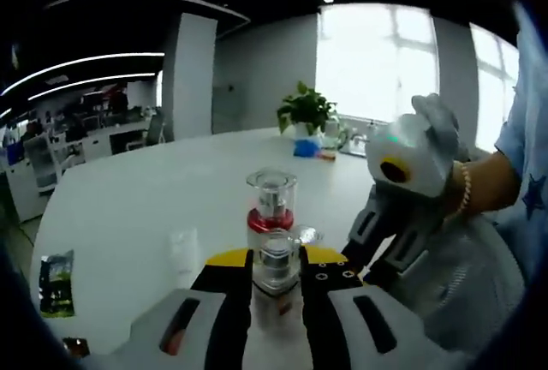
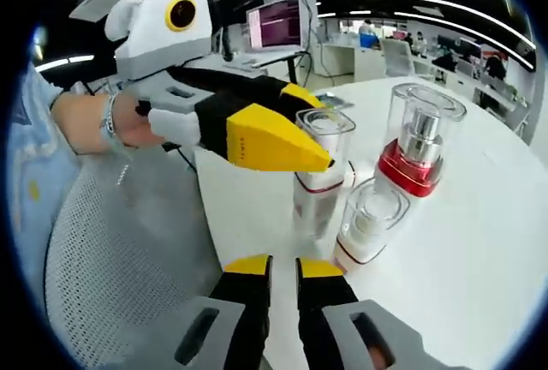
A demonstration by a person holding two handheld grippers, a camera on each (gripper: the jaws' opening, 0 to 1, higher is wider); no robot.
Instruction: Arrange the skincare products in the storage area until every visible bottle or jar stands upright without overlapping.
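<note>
A white bottle with a clear cap [image 1: 276, 260] stands upright on the white table [image 1: 128, 199], and my left gripper [image 1: 277, 269] is shut on it with a yellow-tipped jaw on each side. Just behind it stands a clear bottle with a red collar [image 1: 271, 203], with a small clear jar [image 1: 306, 235] to its right. In the right gripper view the capped bottle [image 2: 315, 190], the red-collared bottle [image 2: 419, 147] and the jar [image 2: 370, 216] stand close together, and the left gripper [image 2: 318, 134] reaches in from the left. My right gripper [image 2: 284, 267] is shut and holds nothing, short of the bottles; it also hangs at the table's right edge [image 1: 364, 271].
A potted plant [image 1: 306, 111] and small items sit at the table's far side. A dark packet [image 1: 56, 283] and a white sachet [image 1: 182, 246] lie to the left. A white mesh chair [image 2: 128, 259] is beside the table edge, with a person's hand [image 2: 120, 122] on the left gripper.
</note>
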